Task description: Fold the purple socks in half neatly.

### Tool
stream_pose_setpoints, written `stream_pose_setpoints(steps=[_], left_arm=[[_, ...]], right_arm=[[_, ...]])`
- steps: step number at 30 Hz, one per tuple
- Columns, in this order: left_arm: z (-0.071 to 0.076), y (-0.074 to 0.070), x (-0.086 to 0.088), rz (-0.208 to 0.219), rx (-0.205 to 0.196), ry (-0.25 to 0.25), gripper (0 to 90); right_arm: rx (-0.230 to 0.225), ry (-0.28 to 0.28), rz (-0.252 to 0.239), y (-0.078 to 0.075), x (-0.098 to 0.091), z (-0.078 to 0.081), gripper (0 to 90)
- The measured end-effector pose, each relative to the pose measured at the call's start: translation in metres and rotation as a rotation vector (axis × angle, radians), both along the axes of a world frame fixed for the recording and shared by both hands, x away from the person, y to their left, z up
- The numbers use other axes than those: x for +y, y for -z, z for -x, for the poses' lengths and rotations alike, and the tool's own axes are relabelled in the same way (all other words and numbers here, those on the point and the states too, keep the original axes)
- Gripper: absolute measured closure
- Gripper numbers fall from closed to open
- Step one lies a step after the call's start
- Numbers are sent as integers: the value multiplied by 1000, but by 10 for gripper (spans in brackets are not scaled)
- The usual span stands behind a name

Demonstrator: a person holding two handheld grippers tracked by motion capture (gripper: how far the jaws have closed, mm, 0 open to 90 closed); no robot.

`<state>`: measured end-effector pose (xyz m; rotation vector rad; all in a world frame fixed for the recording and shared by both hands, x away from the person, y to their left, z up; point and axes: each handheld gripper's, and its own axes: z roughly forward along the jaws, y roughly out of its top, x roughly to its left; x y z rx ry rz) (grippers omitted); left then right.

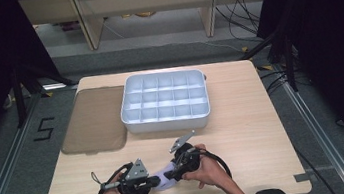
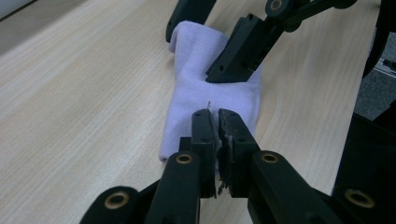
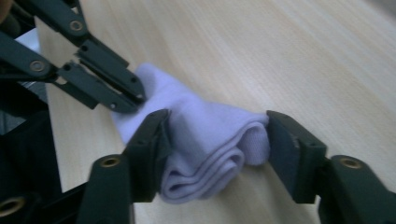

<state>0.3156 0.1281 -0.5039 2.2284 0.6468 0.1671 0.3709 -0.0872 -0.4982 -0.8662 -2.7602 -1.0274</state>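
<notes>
A folded lilac sock lies on the bench at lower centre of the high view, mostly hidden there by both claws. The left claw is pinched shut on one end of it, the cloth between the pads barely visible. The right claw stands part open around the folded end — its left jaw touches the sock, while contact on the right is unclear. A compartment tray sits farther up, a brown mat to its left.
</notes>
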Motion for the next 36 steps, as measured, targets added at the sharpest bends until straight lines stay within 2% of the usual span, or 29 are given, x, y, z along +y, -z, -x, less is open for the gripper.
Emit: stream_pose_setpoints(steps=[2, 6, 8, 9, 11, 12, 14, 15, 16, 17, 18, 20, 21, 23, 24, 25, 26, 28, 29, 30, 32, 33, 35, 36], left_arm=[[0, 0, 0, 1, 1, 1, 844], [-1, 0, 2, -14, -3, 22, 843], [1, 1, 1, 12, 12, -6, 842], [1, 1, 1, 8, 17, -5, 840], [0, 0, 3, -1, 7, 1, 818], [1, 0, 4, 0, 7, -3, 796], [1, -2, 5, -8, -3, 11, 732], [3, -4, 8, 4, -10, 9, 706], [5, -5, 10, 12, 2, -7, 684], [6, -6, 14, 12, -12, -18, 651], [7, -7, 17, 32, -9, -27, 616], [7, -7, 21, 23, -12, -31, 607], [9, -8, 26, 49, 2, -50, 577], [10, -7, 29, 53, 14, -65, 520], [10, -7, 31, 37, 24, -76, 501], [9, -7, 32, 28, 12, -65, 480], [10, -6, 33, 28, 27, -86, 458], [9, -6, 34, 24, 18, -77, 433], [9, -5, 36, 7, 30, -83, 424], [8, -6, 37, 0, 17, -76, 419], [7, -6, 38, -4, 25, -80, 416], [7, -6, 38, -2, 20, -84, 415], [6, -7, 38, -7, 8, -87, 412], [6, -8, 38, -12, 13, -80, 407]], right_arm=[[15, -18, -8, 0, 0, 1, 492], [65, 3, -44, 4, -2, -1, 554], [95, 13, -76, 7, -5, -2, 589], [107, 19, -85, 7, -5, -2, 604], [107, 15, -89, 6, -5, -1, 624], [95, 24, -79, 5, -4, 0, 632], [95, 21, -88, 5, -4, 1, 646], [87, 25, -88, 4, -5, 1, 649], [82, 31, -85, 4, -5, 2, 651], [78, 32, -84, 3, -5, 2, 653], [76, 28, -83, 3, -5, 3, 654], [72, 36, -78, 2, -5, 3, 654], [63, 35, -74, 1, -4, 4, 655], [56, 31, -75, 0, -4, 6, 656], [51, 30, -74, 0, -4, 6, 656], [52, 36, -72, 0, -4, 6, 656], [49, 34, -71, 0, -4, 7, 656], [39, 38, -65, -2, -5, 8, 656], [12, 20, -54, -4, -5, 9, 656], [5, 23, -45, -5, -5, 10, 656], [-10, 38, -32, -8, -5, 13, 657], [-22, 17, -37, -8, -5, 12, 657], [-30, 29, -36, -9, -5, 14, 657], [-34, 15, -42, -9, -6, 14, 657]])
